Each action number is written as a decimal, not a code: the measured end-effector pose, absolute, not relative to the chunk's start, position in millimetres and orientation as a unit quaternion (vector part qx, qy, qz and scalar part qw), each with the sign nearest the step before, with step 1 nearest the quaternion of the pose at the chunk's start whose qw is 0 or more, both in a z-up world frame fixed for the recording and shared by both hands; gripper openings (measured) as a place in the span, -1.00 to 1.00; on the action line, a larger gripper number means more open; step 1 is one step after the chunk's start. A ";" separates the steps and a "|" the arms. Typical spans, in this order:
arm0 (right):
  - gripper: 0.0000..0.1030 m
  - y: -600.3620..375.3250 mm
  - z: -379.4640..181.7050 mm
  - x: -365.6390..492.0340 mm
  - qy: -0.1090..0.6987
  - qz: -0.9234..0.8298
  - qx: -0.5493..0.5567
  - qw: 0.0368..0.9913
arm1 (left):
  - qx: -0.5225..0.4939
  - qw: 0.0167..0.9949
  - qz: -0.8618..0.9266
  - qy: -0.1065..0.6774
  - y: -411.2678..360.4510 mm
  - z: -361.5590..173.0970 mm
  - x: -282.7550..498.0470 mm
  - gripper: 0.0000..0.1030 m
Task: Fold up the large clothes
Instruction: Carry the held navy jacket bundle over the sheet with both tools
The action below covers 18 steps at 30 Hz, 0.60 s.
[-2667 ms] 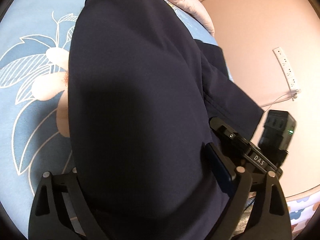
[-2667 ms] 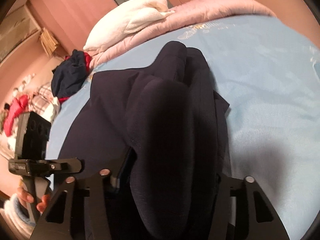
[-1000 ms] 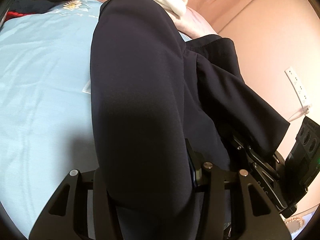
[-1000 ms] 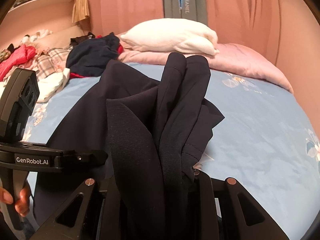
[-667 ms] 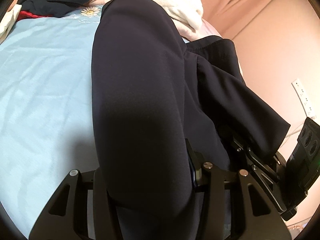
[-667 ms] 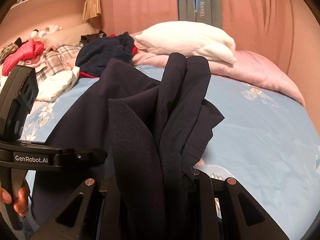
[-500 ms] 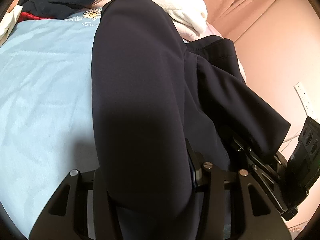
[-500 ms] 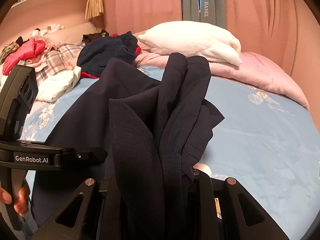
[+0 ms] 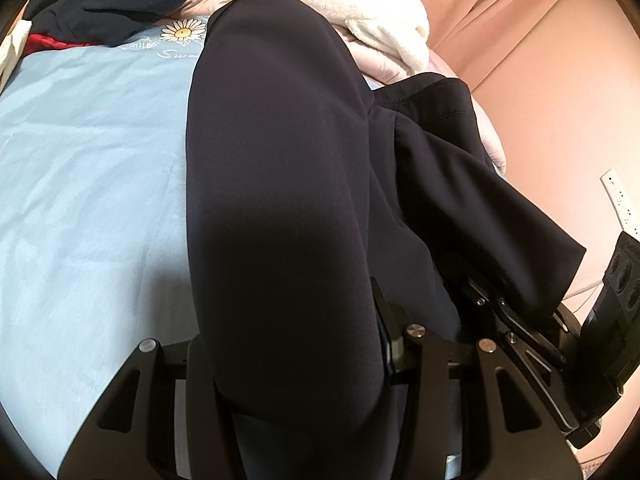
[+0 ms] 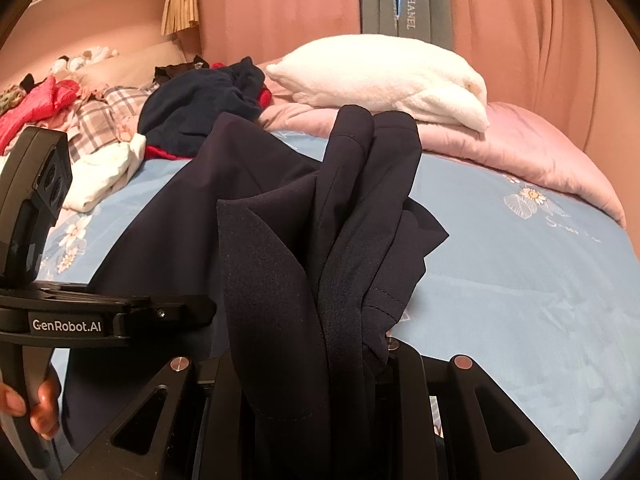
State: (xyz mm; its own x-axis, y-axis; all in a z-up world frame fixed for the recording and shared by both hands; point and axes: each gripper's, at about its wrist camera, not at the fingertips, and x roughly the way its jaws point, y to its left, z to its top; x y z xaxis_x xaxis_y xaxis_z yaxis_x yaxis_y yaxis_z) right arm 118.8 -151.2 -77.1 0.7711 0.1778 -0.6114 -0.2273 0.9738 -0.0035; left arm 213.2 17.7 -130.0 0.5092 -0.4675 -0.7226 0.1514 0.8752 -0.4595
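Observation:
A large dark navy garment (image 9: 280,200) is held up over a light blue bed. My left gripper (image 9: 296,364) is shut on a thick fold of it; the cloth drapes over the jaws and hides the fingertips. My right gripper (image 10: 308,372) is shut on bunched folds of the same garment (image 10: 344,240). The other gripper shows in each view: the right one at the lower right of the left wrist view (image 9: 560,360), the left one at the left of the right wrist view (image 10: 80,320), held by a hand. The two grippers are close, side by side.
The light blue bedsheet (image 10: 520,280) has flower prints. A white pillow (image 10: 384,76) lies on a pink quilt (image 10: 520,148) at the head. A pile of dark, red, plaid and white clothes (image 10: 120,120) sits at the left. A pink wall with a socket strip (image 9: 620,200) stands right.
Both grippers have lifted and swung with the garment toward the head of the bed; the pillow and clothes pile have come into view. Both grips remain shut.

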 end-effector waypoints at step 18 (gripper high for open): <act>-0.50 -162.2 -91.0 141.4 0.352 0.106 -0.041 0.929 | -0.160 0.846 -0.172 0.479 13.3 -126.9 209.3 -0.09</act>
